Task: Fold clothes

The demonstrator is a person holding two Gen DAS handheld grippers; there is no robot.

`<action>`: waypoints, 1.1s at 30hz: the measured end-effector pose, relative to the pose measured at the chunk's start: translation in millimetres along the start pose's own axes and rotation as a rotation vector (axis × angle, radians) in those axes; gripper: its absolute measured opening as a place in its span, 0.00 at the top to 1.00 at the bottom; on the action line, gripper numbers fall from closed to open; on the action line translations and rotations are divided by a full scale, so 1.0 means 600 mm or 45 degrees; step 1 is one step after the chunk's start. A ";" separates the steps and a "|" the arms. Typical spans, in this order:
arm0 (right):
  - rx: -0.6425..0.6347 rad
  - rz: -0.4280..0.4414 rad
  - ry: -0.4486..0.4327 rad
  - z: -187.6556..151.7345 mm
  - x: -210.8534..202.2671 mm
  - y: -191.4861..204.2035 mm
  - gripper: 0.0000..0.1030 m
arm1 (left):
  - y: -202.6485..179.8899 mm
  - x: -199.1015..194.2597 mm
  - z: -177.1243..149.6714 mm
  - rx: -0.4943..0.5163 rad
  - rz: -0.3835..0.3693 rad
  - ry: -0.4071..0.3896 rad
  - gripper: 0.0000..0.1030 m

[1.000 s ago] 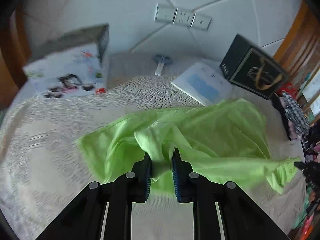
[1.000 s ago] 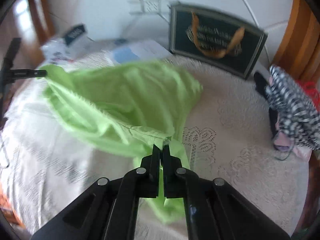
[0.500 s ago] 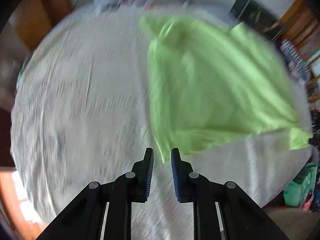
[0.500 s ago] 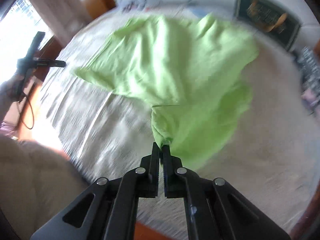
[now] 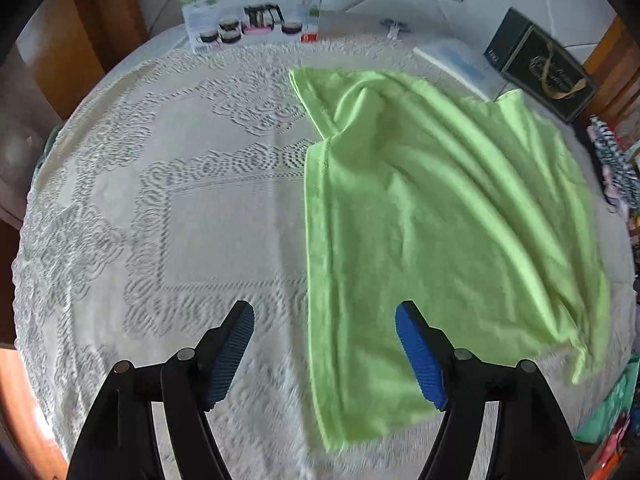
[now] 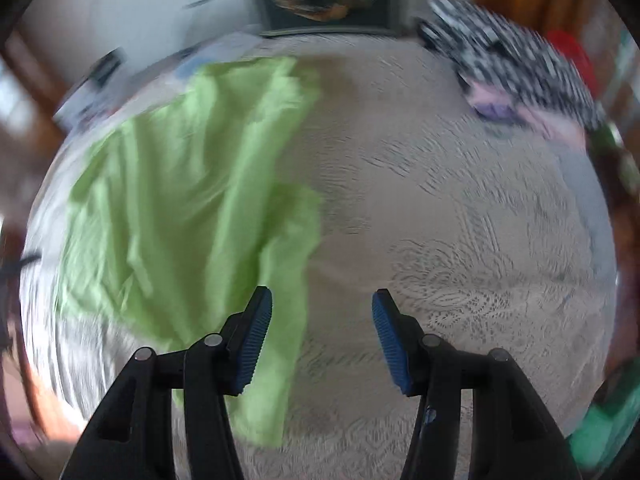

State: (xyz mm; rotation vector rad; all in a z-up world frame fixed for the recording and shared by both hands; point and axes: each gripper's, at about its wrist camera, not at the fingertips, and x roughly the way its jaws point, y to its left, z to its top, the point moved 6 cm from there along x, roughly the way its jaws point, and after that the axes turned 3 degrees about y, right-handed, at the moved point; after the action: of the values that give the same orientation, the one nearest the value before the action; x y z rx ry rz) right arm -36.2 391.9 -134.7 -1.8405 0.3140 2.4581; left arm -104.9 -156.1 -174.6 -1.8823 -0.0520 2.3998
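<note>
Lying spread and wrinkled on the lace-covered table point(image 5: 208, 216), the green garment point(image 5: 432, 216) covers the table's right half, one corner reaching toward the near edge. Above it the left gripper point(image 5: 325, 354) gapes wide, holding nothing. The right gripper point(image 6: 322, 340), likewise spread wide and empty, hovers over the garment's right edge; a black box point(image 5: 538, 65) stands at the far edge

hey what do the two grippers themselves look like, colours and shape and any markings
Both look alike. The left gripper and right gripper each have two black, angular plastic fingers with triangular cut-outs and round silver pivot pins. The fingertips carry blue ribbed pads on their inner faces. No cables, labels or sleeves are visible on either.
</note>
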 end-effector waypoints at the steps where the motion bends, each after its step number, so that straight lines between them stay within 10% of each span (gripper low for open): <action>1: 0.026 0.007 0.010 0.007 0.012 -0.004 0.50 | -0.007 0.014 0.007 -0.004 -0.002 0.010 0.28; 12: 0.016 -0.049 0.072 0.087 0.133 0.033 0.50 | -0.049 0.097 -0.006 0.015 0.094 0.081 0.28; 15: -0.109 -0.216 0.109 0.072 0.142 0.050 0.96 | -0.050 0.095 -0.009 0.010 0.104 0.078 0.28; 21: 0.185 -0.327 0.060 0.033 0.079 -0.073 0.96 | -0.048 0.092 -0.010 0.007 0.108 0.072 0.26; 25: 0.258 -0.432 0.134 0.007 0.072 -0.142 0.92 | -0.050 0.091 -0.005 0.019 0.086 0.107 0.26; 29: 0.195 -0.227 0.034 0.048 0.032 -0.121 0.84 | -0.047 0.046 0.049 0.040 0.027 0.043 0.18; 33: 0.062 -0.131 -0.026 0.134 0.017 -0.043 0.31 | -0.034 0.009 0.152 0.003 0.004 -0.039 0.01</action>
State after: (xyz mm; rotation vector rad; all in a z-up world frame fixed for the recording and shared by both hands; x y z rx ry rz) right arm -110.4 432.0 -126.0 -1.7649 0.2684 2.3783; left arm -193.7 -132.6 -156.1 -1.8468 -0.0481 2.4297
